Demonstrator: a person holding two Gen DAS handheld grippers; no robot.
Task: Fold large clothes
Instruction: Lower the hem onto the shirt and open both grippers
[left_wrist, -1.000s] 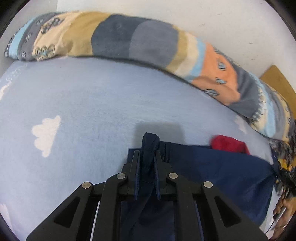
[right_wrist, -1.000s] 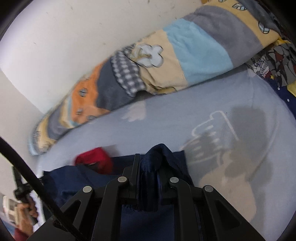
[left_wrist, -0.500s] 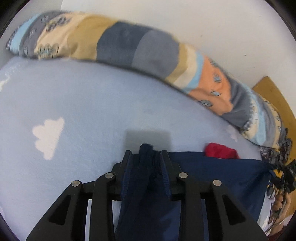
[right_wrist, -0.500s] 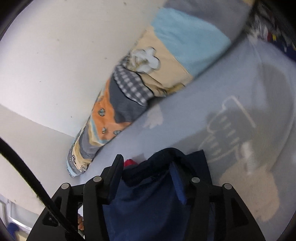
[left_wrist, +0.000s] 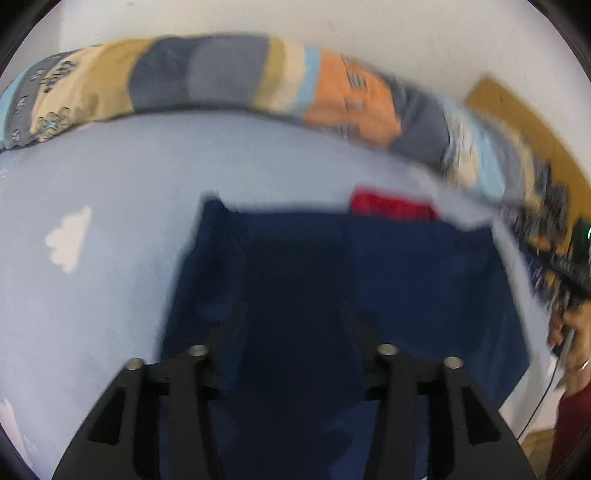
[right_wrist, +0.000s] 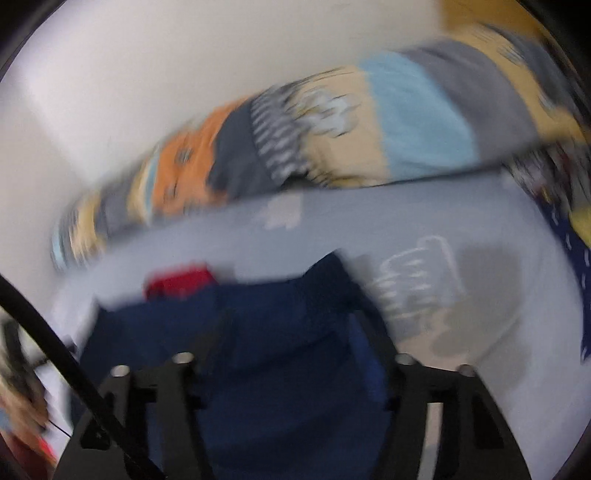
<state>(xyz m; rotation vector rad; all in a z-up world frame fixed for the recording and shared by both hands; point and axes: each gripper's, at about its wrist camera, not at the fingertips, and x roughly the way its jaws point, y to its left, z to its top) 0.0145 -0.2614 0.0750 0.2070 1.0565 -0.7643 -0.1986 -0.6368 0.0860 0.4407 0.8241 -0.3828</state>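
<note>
A dark navy garment (left_wrist: 406, 280) lies flat on the pale blue bed sheet (left_wrist: 110, 177); it also shows in the right wrist view (right_wrist: 280, 325). My left gripper (left_wrist: 291, 317) is open, its jaws wide apart above the cloth near the garment's left side. My right gripper (right_wrist: 295, 325) is open too, jaws spread over the garment's right corner. Neither holds cloth. Both views are blurred by motion.
A red cloth (left_wrist: 391, 205) lies just beyond the garment's far edge, and shows in the right wrist view (right_wrist: 181, 282). A long patchwork bolster (left_wrist: 258, 81) runs along the white wall. A person's hand (left_wrist: 569, 339) is at the right edge.
Both grippers were shut on bunched navy cloth; they have opened and let it go. The garment now lies spread on the sheet, and both grippers have pulled back.
</note>
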